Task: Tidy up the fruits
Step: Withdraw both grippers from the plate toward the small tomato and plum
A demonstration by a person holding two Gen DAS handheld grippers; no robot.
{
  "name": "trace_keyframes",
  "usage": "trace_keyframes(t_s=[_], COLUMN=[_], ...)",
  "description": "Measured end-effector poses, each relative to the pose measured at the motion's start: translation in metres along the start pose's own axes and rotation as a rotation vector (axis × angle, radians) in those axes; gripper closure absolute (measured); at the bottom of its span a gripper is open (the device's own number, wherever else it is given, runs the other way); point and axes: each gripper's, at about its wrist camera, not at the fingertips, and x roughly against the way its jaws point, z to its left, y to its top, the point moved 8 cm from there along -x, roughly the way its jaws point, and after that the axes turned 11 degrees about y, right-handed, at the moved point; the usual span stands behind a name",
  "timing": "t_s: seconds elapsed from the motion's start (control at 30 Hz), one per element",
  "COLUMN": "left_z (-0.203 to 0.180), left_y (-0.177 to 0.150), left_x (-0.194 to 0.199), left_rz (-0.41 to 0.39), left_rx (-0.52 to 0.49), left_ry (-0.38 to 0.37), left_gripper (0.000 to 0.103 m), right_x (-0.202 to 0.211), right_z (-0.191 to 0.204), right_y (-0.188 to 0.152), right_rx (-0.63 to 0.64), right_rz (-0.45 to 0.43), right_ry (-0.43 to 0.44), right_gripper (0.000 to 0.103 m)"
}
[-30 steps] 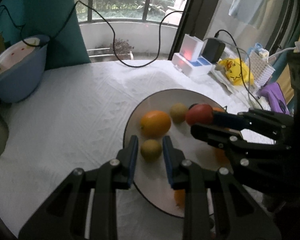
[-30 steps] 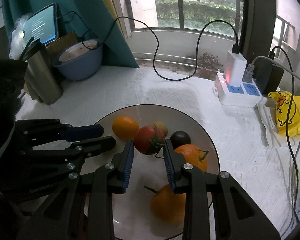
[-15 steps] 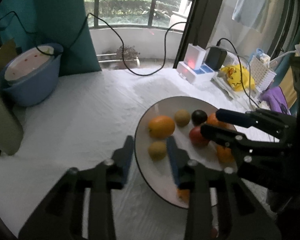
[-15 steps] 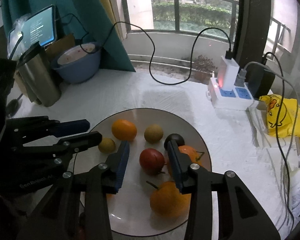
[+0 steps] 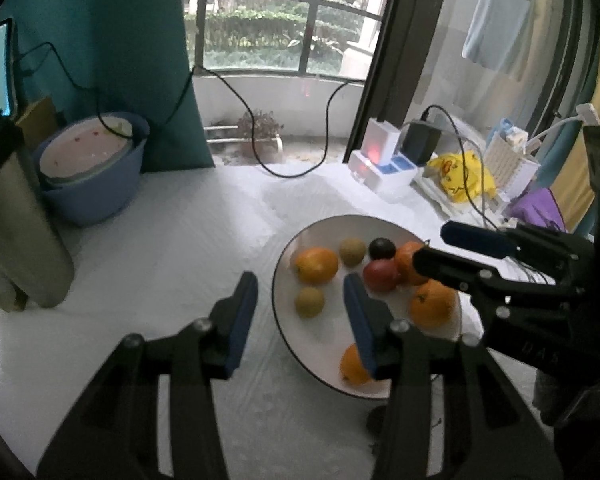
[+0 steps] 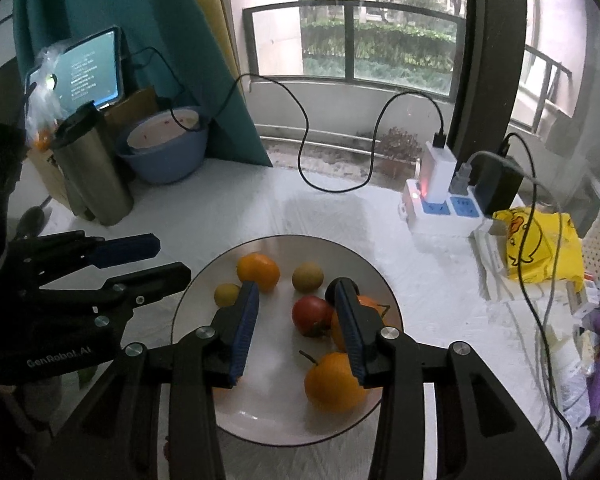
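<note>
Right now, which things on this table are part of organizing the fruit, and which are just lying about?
Part of the job:
plate
oranges
tomato
small yellow-green fruits
dark round fruit

Lying about:
blue basin
steel tumbler
tablet
power strip
yellow duck bag

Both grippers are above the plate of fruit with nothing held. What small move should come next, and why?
Probably draw both away from the plate. The left gripper and right gripper stand open and empty, and the small yellow fruit, the tomato and the oranges all lie on the plate. No fruit shows on the cloth outside it.
</note>
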Motion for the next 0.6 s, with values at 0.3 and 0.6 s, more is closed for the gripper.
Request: trace_keyframes(t_s=[0.3,0.6], left_z=[-0.002,-0.004], left_y=[0.004,0.001], left_x=[0.038,0.08], left_rz=[-0.055,-0.113], left_rx=[0.008,0.007], left_ry=[-0.001,0.0], left_gripper=[0.057,0.056], right_x=[0.035,0.075], right_z=[0.013,0.031], right_y=[0.007,0.007], right_rx=[0.015,0.036], right_rz=[-0.053,-0.108], right_ry=[-0.021,-0.043], right_gripper=[0.061,0.061])
